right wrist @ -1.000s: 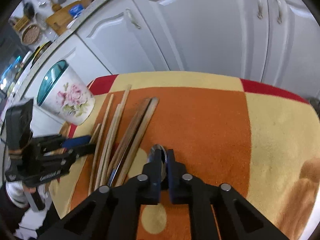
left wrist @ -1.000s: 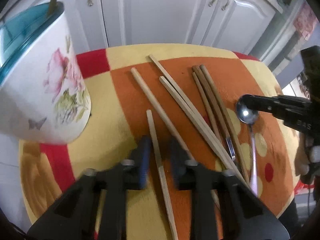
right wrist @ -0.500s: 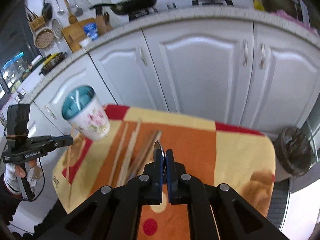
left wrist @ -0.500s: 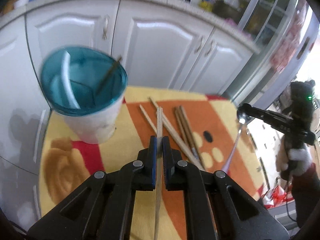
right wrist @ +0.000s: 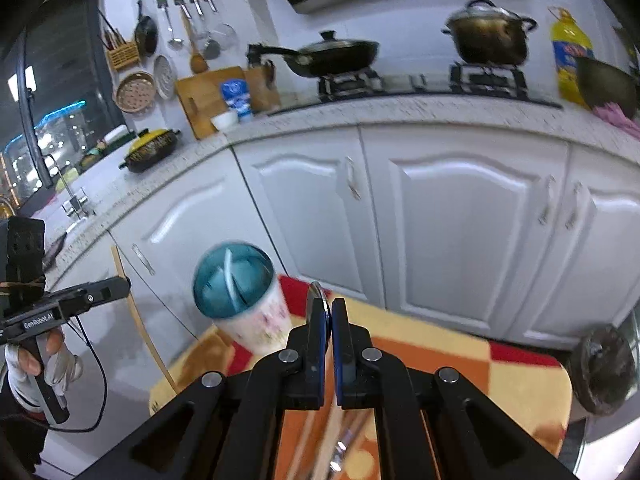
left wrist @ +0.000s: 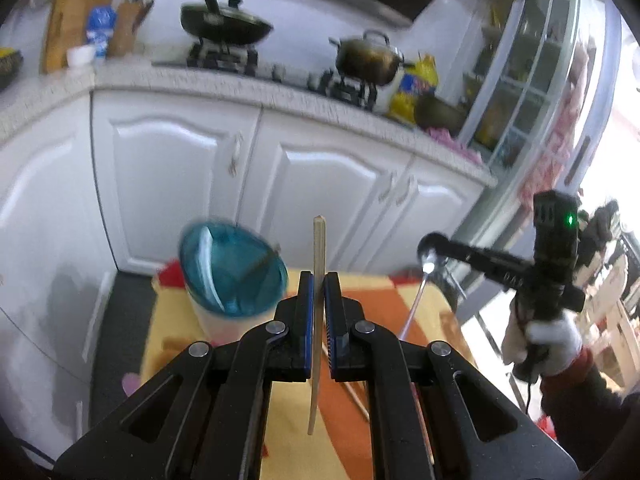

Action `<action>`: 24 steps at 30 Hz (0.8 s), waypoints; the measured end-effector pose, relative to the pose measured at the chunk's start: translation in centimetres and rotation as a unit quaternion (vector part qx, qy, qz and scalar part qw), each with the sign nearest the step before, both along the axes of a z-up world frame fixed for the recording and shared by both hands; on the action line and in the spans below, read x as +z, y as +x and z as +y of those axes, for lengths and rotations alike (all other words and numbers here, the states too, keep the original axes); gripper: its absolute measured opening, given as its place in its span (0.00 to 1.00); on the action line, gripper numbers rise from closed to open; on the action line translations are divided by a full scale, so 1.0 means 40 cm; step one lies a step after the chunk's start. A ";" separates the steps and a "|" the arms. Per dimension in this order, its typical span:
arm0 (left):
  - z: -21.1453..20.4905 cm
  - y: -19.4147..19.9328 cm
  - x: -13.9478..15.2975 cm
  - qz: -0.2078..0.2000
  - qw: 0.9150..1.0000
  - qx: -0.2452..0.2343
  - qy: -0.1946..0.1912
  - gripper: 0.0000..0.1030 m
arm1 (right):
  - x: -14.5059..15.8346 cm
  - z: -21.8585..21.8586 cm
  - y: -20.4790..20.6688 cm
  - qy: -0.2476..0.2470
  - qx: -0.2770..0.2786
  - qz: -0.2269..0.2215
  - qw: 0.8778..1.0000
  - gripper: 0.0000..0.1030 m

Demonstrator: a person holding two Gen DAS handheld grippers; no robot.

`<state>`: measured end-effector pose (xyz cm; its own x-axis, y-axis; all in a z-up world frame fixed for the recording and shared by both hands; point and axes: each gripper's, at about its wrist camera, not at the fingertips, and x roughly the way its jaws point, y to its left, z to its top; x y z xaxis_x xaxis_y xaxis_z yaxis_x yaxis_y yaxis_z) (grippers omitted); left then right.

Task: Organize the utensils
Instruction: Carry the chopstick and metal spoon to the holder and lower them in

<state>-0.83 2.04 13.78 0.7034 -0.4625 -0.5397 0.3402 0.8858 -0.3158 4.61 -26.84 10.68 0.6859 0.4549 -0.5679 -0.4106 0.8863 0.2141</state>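
My left gripper (left wrist: 318,280) is shut on a pale wooden chopstick (left wrist: 319,240), held upright and well above the table. Below and to its left stands a floral cup (left wrist: 232,276) with a teal inside, holding a white utensil and a dark stick. My right gripper (right wrist: 328,312) is shut on the bowl of a metal spoon (right wrist: 316,292), also lifted. In the left wrist view the right gripper (left wrist: 430,246) hangs at the right, and the spoon (left wrist: 414,304) dangles from it. In the right wrist view the left gripper (right wrist: 122,283) holds the chopstick (right wrist: 138,316) left of the cup (right wrist: 240,284).
The table carries an orange, yellow and red cloth (right wrist: 500,380), with more chopsticks (right wrist: 340,440) lying blurred under my right gripper. White cabinets (right wrist: 460,220) and a counter with pans stand behind. A dark round bin (right wrist: 604,368) sits to the right of the table.
The left jaws closed on a chopstick that lay on the cloth and lifted it. Both grippers rose high above the table, and the spoon went up with the right one.
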 end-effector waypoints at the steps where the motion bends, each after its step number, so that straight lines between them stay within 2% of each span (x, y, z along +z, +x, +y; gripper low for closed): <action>1: 0.007 0.005 0.018 -0.009 1.000 0.006 0.001 0.04 | 0.015 0.017 0.011 0.001 0.002 -0.005 1.000 0.02; 7: 0.057 0.065 0.131 -0.074 0.996 0.056 0.008 0.04 | 0.079 0.118 0.085 0.000 0.004 -0.028 1.000 0.02; 9: 0.070 0.091 0.149 -0.086 0.994 0.072 0.007 0.04 | 0.092 0.159 0.113 -0.011 0.002 -0.038 0.999 0.02; 12: 0.077 0.133 0.163 -0.110 0.988 0.103 0.027 0.04 | 0.099 0.210 0.148 -0.031 -0.002 -0.052 0.998 0.02; 17: 0.082 0.201 0.113 -0.107 0.985 0.128 0.043 0.04 | 0.072 0.293 0.205 -0.072 -0.009 -0.070 0.995 0.02; 20: 0.082 0.235 0.054 -0.089 0.985 0.140 0.052 0.04 | 0.030 0.330 0.228 -0.104 -0.012 -0.078 0.991 0.02; 24: 0.077 0.254 -0.012 -0.061 0.987 0.136 0.057 0.04 | -0.042 0.351 0.242 -0.125 0.007 -0.055 0.991 0.02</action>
<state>9.33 5.13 13.31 0.8565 -0.1882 -0.4806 0.1137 0.9771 -0.1801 14.29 -12.79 9.01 0.7436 0.3204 -0.5868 -0.4327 0.8997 -0.0571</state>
